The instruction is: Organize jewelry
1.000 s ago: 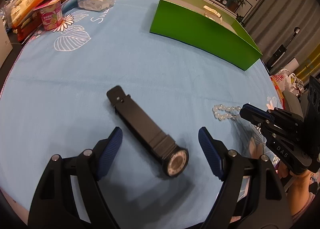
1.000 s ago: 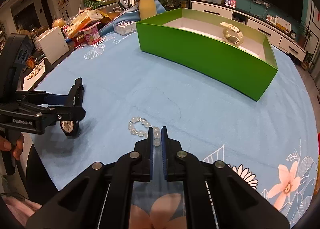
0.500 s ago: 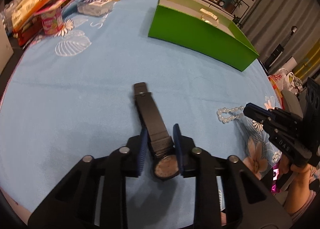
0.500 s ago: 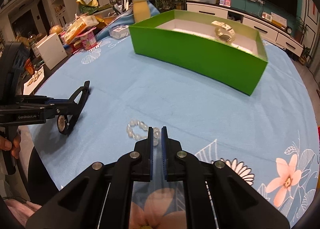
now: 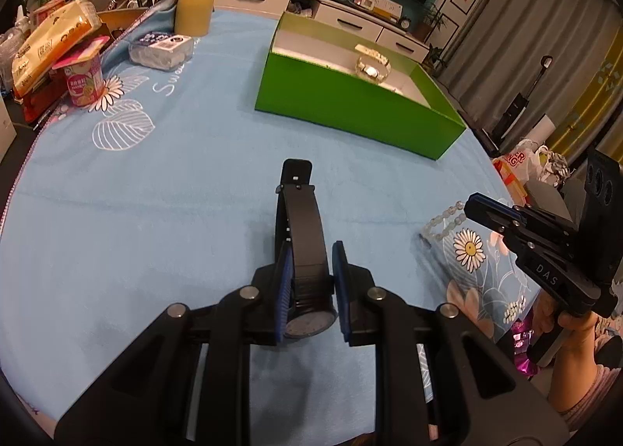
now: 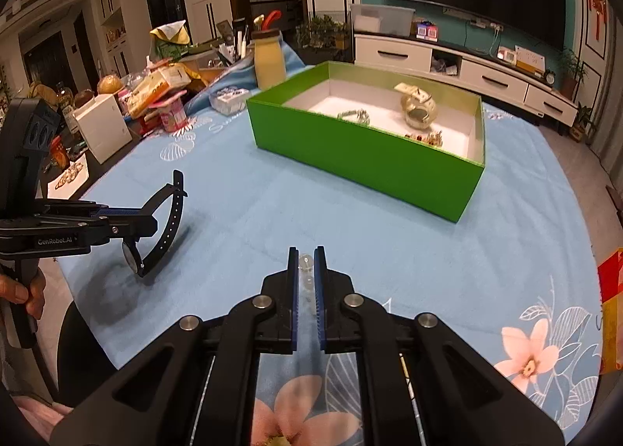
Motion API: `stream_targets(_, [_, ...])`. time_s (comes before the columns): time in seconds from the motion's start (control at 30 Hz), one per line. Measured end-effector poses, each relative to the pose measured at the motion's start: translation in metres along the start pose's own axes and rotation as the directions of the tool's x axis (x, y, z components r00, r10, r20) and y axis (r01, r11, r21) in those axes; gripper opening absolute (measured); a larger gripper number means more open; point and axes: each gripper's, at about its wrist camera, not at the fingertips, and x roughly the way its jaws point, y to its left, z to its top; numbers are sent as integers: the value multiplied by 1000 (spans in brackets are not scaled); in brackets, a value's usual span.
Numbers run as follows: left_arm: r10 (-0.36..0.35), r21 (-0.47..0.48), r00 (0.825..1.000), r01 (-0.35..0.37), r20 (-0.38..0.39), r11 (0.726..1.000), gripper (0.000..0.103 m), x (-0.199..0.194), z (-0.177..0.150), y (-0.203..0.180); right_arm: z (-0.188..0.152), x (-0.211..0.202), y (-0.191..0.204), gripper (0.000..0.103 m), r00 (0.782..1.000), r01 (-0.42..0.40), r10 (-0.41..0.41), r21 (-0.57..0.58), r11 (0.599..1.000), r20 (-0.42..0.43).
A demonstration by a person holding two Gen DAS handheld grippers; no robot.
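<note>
Left tool clamps the black watch, right tool pinches the bead bracelet; both clear of the desk. Green box at far right already holds a gold watch and small pieces. These two not boxed yet.

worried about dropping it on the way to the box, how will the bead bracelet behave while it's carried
The bead bracelet hangs from the right gripper by a few beads, so it is probably floppy and may swing. The clear round beads look smooth, so they might slip between the pads. It looks light, so a slow carry to the green box should hold.
</note>
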Motion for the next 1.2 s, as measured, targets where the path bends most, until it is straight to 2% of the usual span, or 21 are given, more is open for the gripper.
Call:
stream_targets(0.6, [-14,27,997,12,76,1000,20,-15,40,-4,31,-19,-10,7,994,51,-50,-5,999,94])
stream_targets(1.2, [-25,130,990,6,141,992,20,-14,91,-38,61,-33,-24,7,980,95,-94,3,995,177])
